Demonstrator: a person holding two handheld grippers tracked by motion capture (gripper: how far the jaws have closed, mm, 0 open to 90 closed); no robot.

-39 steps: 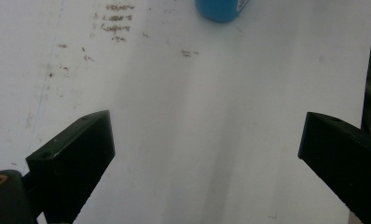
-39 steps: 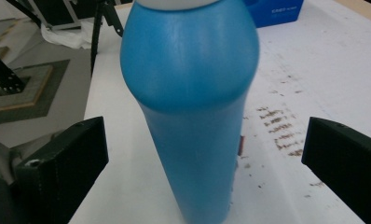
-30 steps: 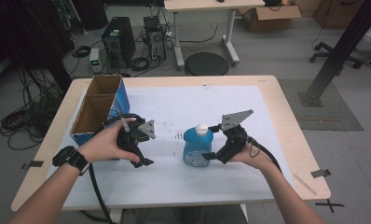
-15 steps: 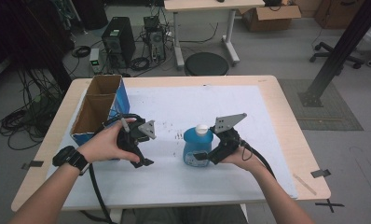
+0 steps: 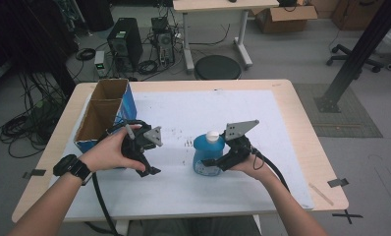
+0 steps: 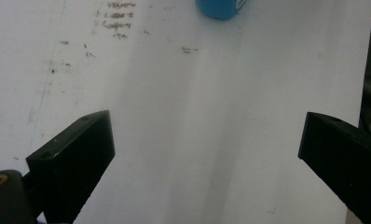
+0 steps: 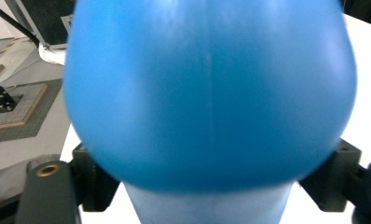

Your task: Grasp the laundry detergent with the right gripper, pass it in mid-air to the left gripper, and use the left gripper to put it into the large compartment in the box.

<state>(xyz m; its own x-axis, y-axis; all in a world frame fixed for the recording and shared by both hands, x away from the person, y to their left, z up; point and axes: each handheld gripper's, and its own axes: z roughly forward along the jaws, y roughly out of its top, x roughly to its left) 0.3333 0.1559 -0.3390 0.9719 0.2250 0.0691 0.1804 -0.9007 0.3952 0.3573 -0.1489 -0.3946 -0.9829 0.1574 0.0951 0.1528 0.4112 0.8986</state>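
The right gripper (image 5: 214, 162) has just been closing, and its jaws now clasp the lower body of the blue bottle (image 5: 207, 153), which stands upright on the table (image 5: 301, 147). The left gripper (image 6: 207, 154), jaws spread and empty, rests beside it. Grasping appears complete; lifting and placing remain.

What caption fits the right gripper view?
Right gripper jaws closing around the narrow lower part of the blue bottle on the white table.

One blue bottle (image 5: 207, 156), one cardboard box (image 5: 105, 114), two grippers (image 5: 145, 158) (image 5: 216, 162).
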